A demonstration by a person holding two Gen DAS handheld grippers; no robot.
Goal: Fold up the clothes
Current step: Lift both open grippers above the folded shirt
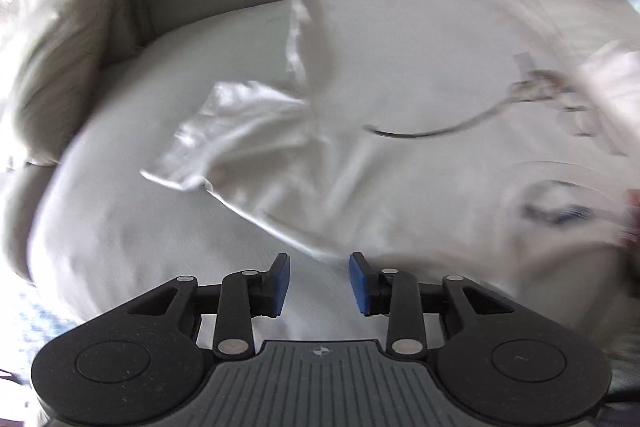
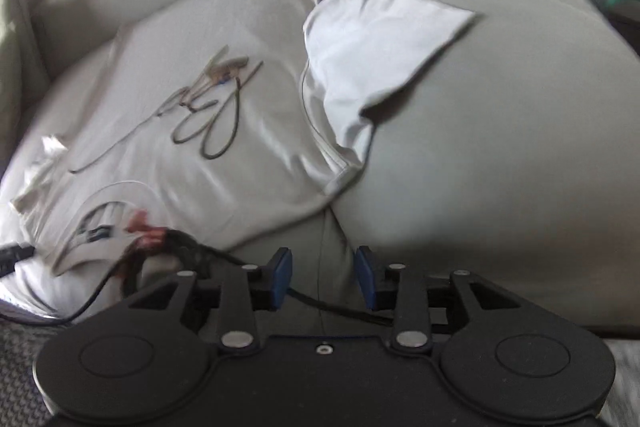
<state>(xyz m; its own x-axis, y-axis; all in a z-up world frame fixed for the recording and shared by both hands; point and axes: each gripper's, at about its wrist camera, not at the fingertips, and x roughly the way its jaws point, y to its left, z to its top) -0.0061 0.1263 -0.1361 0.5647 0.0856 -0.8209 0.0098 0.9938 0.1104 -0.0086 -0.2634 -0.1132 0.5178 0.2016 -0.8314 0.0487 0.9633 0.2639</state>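
Spreading across the pale sofa cushion [image 1: 120, 247] lies a white T-shirt [image 1: 420, 155], front up, its dark looping print [image 2: 208, 123] showing; both views are smeared, so fine creases are hard to read. Its long axis runs away from the cameras, neck opening [image 2: 96, 219] at the near end and hem toward the sofa back. Left sleeve [image 1: 224, 131] lies crumpled, ahead of the left gripper [image 1: 318, 283], which sits just short of the shirt's near edge, jaws apart and empty. Right sleeve [image 2: 380, 39] lies flat, straight ahead of the right gripper [image 2: 324, 279], likewise parted, holding nothing. Each sleeve looks nearest its own side's gripper.
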